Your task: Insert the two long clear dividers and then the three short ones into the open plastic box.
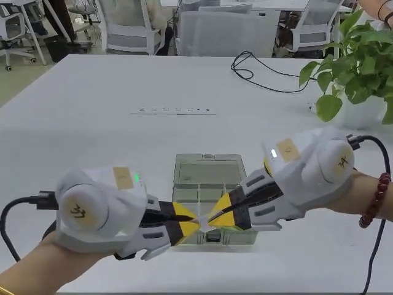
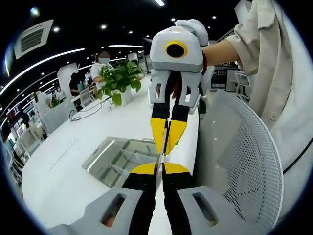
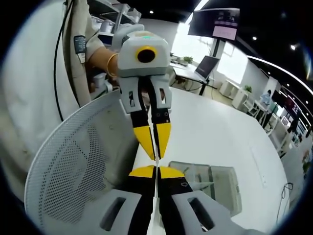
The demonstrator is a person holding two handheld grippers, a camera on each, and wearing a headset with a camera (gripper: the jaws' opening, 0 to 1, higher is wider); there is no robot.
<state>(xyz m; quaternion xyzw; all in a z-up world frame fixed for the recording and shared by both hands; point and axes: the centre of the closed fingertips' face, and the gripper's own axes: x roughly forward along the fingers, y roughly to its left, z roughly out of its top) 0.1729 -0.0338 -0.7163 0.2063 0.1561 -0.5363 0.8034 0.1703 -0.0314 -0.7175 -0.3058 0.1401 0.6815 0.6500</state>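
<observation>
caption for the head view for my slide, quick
Left gripper and right gripper meet tip to tip, shut on a clear divider, over the open plastic box.

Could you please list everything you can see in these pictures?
Table: one, white, under everything.
Box: one, clear, open, near edge of table, some dividers already in it.
Loose dividers: a row, clear, mid-table beyond the box; count unclear.
Cable: one, black, far right of table.
Plant: one, green, white pot, right edge.
Chairs: several, white, beyond table.
Mesh chair: one, white, by the person.
Bracelet: one, red beads, right wrist.
Left gripper, right gripper: white, yellow tips, over the box's near edge, both closed on a thin clear strip.
</observation>
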